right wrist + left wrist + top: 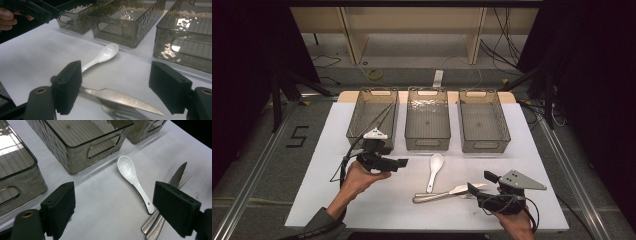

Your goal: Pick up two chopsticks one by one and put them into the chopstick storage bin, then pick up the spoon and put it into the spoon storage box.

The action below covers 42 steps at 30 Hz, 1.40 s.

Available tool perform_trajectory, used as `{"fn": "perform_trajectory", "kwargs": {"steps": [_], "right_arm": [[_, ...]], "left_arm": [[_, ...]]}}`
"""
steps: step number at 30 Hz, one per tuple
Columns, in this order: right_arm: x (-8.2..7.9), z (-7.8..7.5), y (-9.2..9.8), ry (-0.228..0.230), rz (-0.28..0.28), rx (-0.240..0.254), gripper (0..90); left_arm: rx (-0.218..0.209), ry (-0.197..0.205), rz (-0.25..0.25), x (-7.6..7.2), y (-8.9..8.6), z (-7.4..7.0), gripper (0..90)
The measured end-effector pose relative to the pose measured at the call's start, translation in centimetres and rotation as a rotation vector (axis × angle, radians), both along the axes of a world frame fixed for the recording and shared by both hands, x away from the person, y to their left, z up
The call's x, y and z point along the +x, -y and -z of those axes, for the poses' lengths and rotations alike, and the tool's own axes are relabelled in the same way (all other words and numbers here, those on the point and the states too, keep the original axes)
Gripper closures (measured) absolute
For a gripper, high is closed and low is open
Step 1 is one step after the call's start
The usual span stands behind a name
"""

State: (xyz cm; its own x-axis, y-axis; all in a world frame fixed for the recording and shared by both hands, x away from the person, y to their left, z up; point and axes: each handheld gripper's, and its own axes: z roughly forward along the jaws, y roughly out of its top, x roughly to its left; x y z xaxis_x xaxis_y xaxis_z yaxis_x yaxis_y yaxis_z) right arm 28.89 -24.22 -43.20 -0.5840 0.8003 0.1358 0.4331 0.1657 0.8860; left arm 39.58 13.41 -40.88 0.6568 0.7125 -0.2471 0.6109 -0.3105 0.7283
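A white ceramic spoon [434,170] lies on the white table top [322,175], bowl toward the bins. Just in front of it lie a steel knife [439,195] and a fork [462,189], side by side and overlapping. My left gripper [398,159] hovers left of the spoon, open and empty, pointing right. In the left gripper view the spoon [132,177] lies between its jaws, with the knife [176,176] and fork [186,177] to the right. My right gripper [480,183] is open at the tip end of the knife [120,98] and fork [115,111], with the spoon [105,55] beyond.
Three smoky clear plastic bins stand in a row at the back: left [372,112], middle [427,117], right [483,120]. All three look empty. The table's front edge runs just under my hands. Dark stands and cables surround the table.
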Motion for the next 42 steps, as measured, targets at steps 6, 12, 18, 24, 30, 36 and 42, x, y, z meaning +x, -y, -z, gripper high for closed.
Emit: {"fn": "perform_trajectory", "kwargs": {"steps": [6,12,18,24,30,36,42], "right_arm": [[0.0,0.0,-0.1,-0.004,0.003,-0.001,27.4],[0.1,0.0,0.0,-0.003,0.000,0.001,27.4],[0.2,0.1,-0.2,-0.005,-0.010,-0.003,27.4],[0.0,0.0,-0.3,0.000,-0.012,-0.011,27.4],[-0.3,0.0,-0.3,-0.002,-0.010,-0.020,27.4],[-0.3,0.0,-0.3,-0.004,-0.005,-0.020,27.4],[-0.2,0.0,-0.2,-0.005,0.001,-0.015,27.4]], "left_arm": [[0.004,-0.006,0.009,-0.2,0.5,0.3,17.7],[-0.009,-0.045,0.027,-0.4,1.2,0.5,17.6],[0.000,-0.075,0.032,-0.5,2.1,1.1,17.7],[0.051,-0.090,0.066,-1.0,3.9,1.9,18.2],[0.084,-0.104,0.106,-1.0,6.0,2.6,20.8],[0.096,-0.131,0.139,-0.2,8.0,3.6,26.8],[0.163,-0.145,0.153,0.4,9.6,5.0,30.8]]}}
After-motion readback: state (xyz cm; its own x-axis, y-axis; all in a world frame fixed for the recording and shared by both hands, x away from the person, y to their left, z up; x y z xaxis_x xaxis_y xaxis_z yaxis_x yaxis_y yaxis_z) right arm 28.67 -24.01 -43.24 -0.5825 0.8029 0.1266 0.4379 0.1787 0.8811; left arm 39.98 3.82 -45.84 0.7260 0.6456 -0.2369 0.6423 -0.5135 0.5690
